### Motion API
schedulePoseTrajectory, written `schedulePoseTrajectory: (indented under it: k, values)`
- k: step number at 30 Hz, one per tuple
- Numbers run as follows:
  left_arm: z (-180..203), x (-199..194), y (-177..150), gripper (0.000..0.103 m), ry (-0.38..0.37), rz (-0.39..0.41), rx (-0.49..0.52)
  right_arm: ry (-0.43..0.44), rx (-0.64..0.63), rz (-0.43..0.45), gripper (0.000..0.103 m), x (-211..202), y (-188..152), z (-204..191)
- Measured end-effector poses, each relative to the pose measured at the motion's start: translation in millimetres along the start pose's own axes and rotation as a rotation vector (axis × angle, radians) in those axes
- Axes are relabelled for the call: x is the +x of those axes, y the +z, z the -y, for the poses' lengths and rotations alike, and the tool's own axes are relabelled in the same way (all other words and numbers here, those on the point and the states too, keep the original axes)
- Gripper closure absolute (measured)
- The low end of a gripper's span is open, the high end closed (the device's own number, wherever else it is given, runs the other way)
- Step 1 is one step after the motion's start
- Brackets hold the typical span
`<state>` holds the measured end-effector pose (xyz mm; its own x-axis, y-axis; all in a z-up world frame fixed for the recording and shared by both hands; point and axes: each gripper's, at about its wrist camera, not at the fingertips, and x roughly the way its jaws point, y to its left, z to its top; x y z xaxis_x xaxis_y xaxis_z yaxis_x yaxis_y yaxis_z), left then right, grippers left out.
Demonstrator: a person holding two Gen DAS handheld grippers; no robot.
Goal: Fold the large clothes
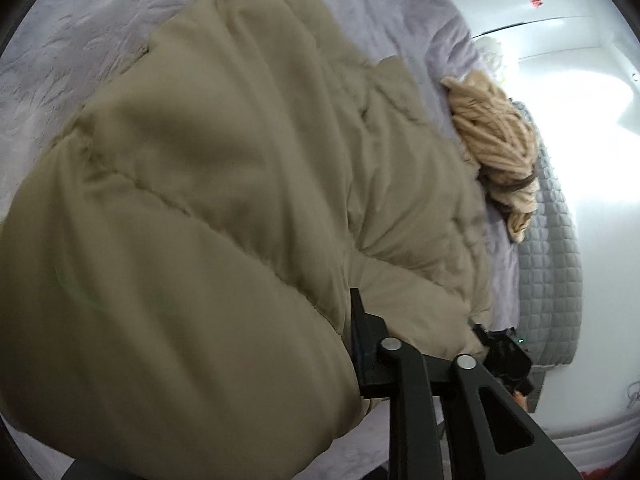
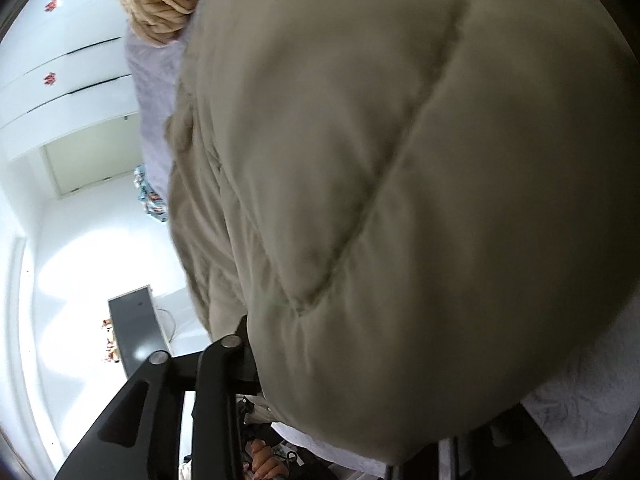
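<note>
**Padded jacket being held up over the bed by both grippers**

Black plastic linkage arms of the left gripper (image 1: 356, 344) are filling the near edge of the left wrist view, and only one dark finger (image 1: 357, 320) is being shown, pressed against the bulky khaki quilted puffer jacket (image 1: 208, 184). Its partner is being hidden by the padding, so how far the fingers are apart cannot be told, though fabric is bunched right at them. The jacket is being spread across a pale lilac fleecy bed cover (image 1: 80, 40), its near panel bulging close to the lens. Far to the right, a beige chunky-knit garment (image 1: 496, 140) is lying on the cover, just beside a grey quilted mattress edge (image 1: 552, 248).

From the right wrist view, the right gripper (image 2: 252, 340) is being seen pushed into the jacket's (image 2: 400, 160) near fold; its fingertips are being covered by cloth, and their opening cannot be told. White cupboard doors (image 2: 60, 92) are being shown far left.
</note>
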<state>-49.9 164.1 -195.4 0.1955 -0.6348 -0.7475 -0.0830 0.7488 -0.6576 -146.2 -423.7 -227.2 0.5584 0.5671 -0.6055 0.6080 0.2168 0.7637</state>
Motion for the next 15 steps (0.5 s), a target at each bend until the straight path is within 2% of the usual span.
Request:
schedulePoseTrajectory:
  k: [2, 8, 11, 15]
  values:
    - [1, -3, -3, 0.051, 0.084, 0.01, 0.002, -0.038, -0.003, -0.012, 0.055, -4, 1, -7]
    - [9, -28, -14, 0.046, 0.21, 0.02, -0.028, -0.214, -0.09, -0.081, 0.036, -29, -5, -36]
    - [17, -51, -22, 0.046, 0.292, 0.04, -0.017, -0.302, -0.189, -0.089, 0.036, -43, -18, -58]
    - [30, -78, -28, 0.046, 0.372, 0.077, 0.022, -0.325, -0.286, -0.096, 0.036, -61, -39, -73]
